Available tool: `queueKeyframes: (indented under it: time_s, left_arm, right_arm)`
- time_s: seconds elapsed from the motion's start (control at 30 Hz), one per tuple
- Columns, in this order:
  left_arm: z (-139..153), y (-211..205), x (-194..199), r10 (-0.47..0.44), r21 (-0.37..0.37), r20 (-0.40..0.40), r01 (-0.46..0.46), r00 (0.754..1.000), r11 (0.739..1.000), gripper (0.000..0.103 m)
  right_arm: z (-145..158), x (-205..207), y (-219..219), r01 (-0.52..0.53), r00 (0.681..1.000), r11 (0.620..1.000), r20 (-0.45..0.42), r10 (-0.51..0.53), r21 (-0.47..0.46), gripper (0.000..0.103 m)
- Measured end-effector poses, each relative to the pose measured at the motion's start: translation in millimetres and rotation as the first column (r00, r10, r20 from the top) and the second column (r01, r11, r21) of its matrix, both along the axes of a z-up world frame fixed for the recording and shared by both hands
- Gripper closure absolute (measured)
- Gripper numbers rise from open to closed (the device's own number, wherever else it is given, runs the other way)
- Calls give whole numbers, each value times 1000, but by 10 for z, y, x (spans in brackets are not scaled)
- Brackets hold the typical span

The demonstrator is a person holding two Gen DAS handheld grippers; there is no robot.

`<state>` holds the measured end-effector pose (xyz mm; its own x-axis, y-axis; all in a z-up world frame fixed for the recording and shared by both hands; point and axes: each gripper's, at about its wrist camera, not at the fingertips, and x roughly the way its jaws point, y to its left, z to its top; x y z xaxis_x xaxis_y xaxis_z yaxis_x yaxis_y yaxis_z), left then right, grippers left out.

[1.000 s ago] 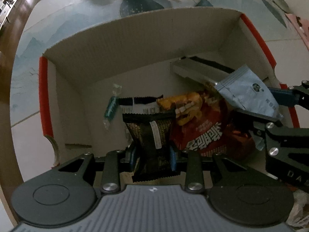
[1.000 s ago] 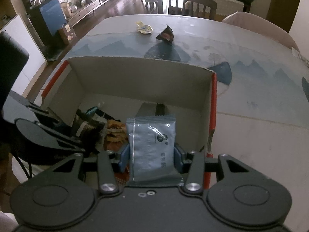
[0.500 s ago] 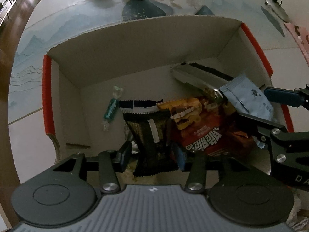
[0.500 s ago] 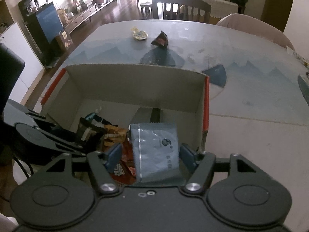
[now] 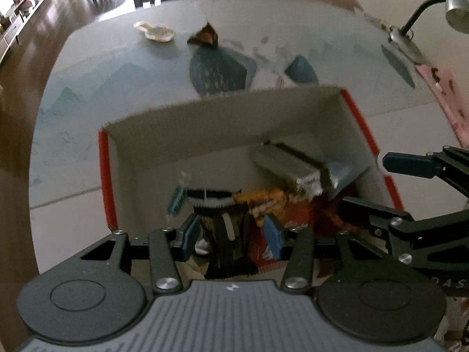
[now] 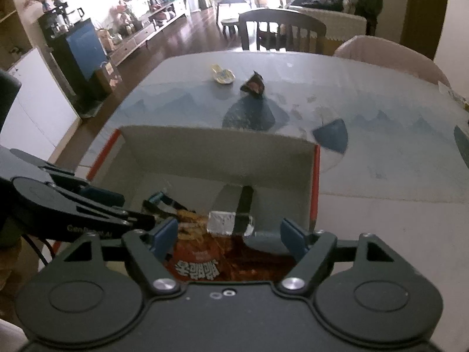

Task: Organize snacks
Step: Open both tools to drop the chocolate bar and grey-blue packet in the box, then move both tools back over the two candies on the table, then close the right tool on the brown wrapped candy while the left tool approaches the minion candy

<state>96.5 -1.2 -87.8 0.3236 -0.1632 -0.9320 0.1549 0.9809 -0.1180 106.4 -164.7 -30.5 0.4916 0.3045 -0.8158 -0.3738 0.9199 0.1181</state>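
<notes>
I was at the release step: both packets were dropped into the cardboard box (image 5: pixel 222 123), and the next move, I judged, called for fetching the dark snack (image 6: pixel 253 85) beyond the box's far wall. My left gripper (image 5: pixel 231 234), spread, straddled the black packet (image 5: pixel 222 234) untouched. My right gripper (image 6: pixel 228 239) had just been opening, empty, over the red bag (image 6: pixel 205 264) inside the box.

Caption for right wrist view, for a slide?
Right gripper, jaws just opened, above the cardboard box of snacks.
</notes>
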Motion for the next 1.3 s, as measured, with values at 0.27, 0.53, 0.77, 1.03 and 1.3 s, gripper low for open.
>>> queueKeyframes:
  time_s: [0.27, 0.53, 0.77, 1.03, 1.3]
  left_arm:
    - [357, 46, 112, 20, -25, 86, -18, 996, 1000, 52]
    - [639, 140, 359, 77, -24, 184, -74, 980, 997, 38]
    - [783, 260, 753, 136, -16, 222, -135, 966, 991, 32]
    - [908, 466, 1281, 230, -26, 286, -232, 930, 972, 22]
    - [768, 595, 1986, 275, 11, 217, -284, 936, 959, 22]
  right_arm:
    - [340, 221, 16, -31, 998, 999, 58, 29, 33, 19]
    - [552, 557, 39, -46, 996, 996, 86, 39, 81, 12]
    - [664, 978, 55, -72, 993, 993, 100, 62, 96, 4]
    - [721, 1535, 136, -112, 986, 990, 136, 101, 84, 0]
    - [493, 2153, 283, -164, 981, 986, 104, 161, 20, 0]
